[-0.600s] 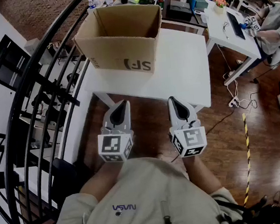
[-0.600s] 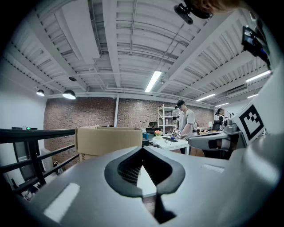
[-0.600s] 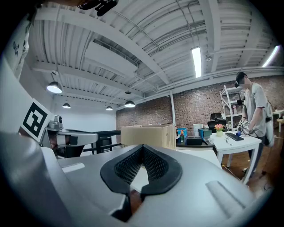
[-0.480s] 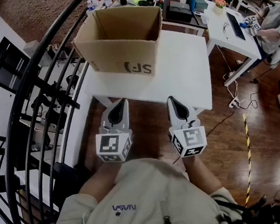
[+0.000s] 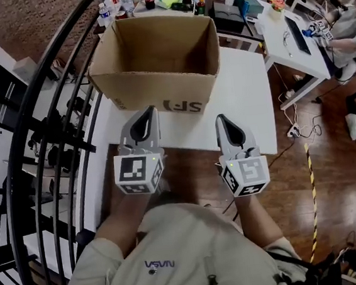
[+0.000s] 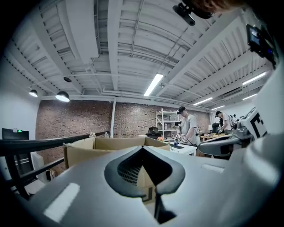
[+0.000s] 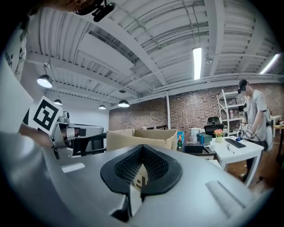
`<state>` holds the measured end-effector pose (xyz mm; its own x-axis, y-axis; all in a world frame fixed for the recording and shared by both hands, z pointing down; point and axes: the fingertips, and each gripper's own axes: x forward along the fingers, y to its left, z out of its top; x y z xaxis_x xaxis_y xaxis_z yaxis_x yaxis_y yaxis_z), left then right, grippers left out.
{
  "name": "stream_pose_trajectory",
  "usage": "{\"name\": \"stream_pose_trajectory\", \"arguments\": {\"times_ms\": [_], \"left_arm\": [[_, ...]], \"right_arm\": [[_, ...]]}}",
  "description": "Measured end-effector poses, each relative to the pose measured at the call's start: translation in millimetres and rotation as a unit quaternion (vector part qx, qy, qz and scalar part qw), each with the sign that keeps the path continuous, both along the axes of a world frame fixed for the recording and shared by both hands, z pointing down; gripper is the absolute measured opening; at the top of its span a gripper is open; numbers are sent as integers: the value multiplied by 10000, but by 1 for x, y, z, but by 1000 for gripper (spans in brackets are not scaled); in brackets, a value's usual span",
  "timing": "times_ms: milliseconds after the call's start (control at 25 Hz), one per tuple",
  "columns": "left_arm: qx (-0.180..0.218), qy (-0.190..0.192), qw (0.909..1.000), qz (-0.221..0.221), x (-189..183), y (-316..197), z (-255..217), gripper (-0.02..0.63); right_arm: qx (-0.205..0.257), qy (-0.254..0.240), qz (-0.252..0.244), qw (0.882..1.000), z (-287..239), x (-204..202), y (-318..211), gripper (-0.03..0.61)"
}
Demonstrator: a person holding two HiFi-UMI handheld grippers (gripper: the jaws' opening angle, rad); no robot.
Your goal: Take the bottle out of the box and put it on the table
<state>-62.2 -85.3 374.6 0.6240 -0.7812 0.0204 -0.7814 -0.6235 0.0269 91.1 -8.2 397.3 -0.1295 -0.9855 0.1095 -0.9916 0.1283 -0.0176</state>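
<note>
On the white rectangular table (image 5: 244,94), the open-topped brown cardboard box (image 5: 156,59) is looked into only by the head view. Just inner walls are shown there, the floor being hidden behind the near wall, so the bottle cannot be placed. The left gripper (image 5: 147,111) and right gripper (image 5: 220,119) are held side by side before the box's printed front wall, jaws closed together on nothing, as confirmed in both gripper views, where the box is seen only from outside at rim level.
</note>
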Motion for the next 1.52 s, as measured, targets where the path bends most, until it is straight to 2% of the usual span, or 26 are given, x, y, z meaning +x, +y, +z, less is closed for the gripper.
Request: {"name": "stream_pose_trajectory", "arguments": {"times_ms": [280, 560, 840, 1040, 1200, 1320, 1520], "left_arm": [[215, -50, 9992, 322, 1, -78, -39, 0], [475, 101, 9981, 384, -19, -140, -76, 0], [575, 240, 9979, 198, -30, -194, -101, 0], [736, 58, 9973, -25, -22, -225, -117, 0], [754, -106, 9971, -91, -6, -256, -116, 0], [750, -80, 9971, -104, 2, -278, -121, 0], [692, -203, 9974, -76, 17, -311, -112, 0]], "right_arm": [[211, 329, 47, 9992, -51, -12, -75, 0], [530, 451, 81, 9975, -99, -19, -140, 0], [693, 794, -388, 9937, -151, -31, -192, 0], [802, 991, -884, 9879, -175, -41, -237, 0], [653, 1049, -1180, 9853, -167, -37, -284, 0], [472, 1057, -1344, 9841, -165, -37, -312, 0], [114, 1287, -1752, 9760, -141, -48, -354, 0]]}}
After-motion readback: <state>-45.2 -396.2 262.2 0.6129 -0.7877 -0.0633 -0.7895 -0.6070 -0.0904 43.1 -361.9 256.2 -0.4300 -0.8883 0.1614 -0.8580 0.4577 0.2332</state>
